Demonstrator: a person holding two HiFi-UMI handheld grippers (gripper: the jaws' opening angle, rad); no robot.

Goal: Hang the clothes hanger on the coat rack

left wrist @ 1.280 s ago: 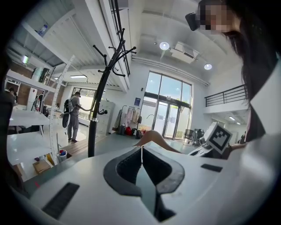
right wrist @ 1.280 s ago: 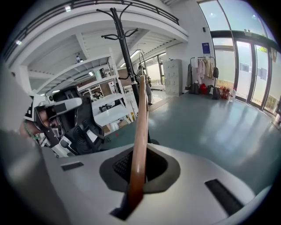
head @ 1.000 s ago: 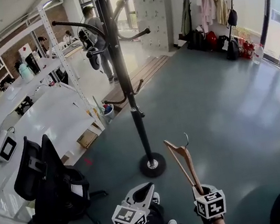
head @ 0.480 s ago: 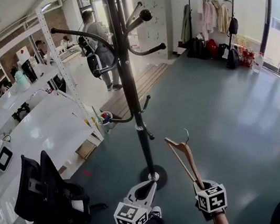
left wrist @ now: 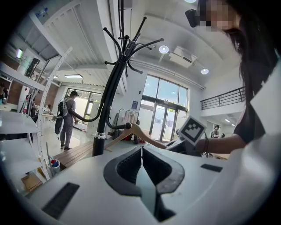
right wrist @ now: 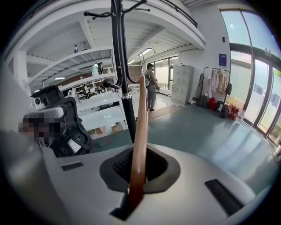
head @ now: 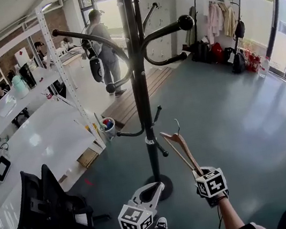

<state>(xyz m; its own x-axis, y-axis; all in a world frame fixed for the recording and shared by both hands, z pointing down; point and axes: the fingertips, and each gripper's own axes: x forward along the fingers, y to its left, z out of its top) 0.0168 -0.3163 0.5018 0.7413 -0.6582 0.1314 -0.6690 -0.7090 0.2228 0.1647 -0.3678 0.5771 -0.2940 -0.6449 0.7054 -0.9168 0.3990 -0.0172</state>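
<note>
A black office chair (head: 44, 206) is parked beside a white table (head: 43, 133); a person (head: 99, 39) is seen standing beyond, and garments (head: 218, 17) are hung along the far wall.

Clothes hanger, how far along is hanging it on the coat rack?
Done: the right gripper is shut on the wooden hanger. In hand: it holds the hanger raised beside the coat rack, with the hook on no peg. Left: lift the hook onto a peg. The left gripper is shut and empty.

Grey floor (head: 242, 122) beneath the coat rack (head: 153, 153) and a black office chair (head: 50, 208) (wooden platform (head: 130, 100) farther back)
</note>
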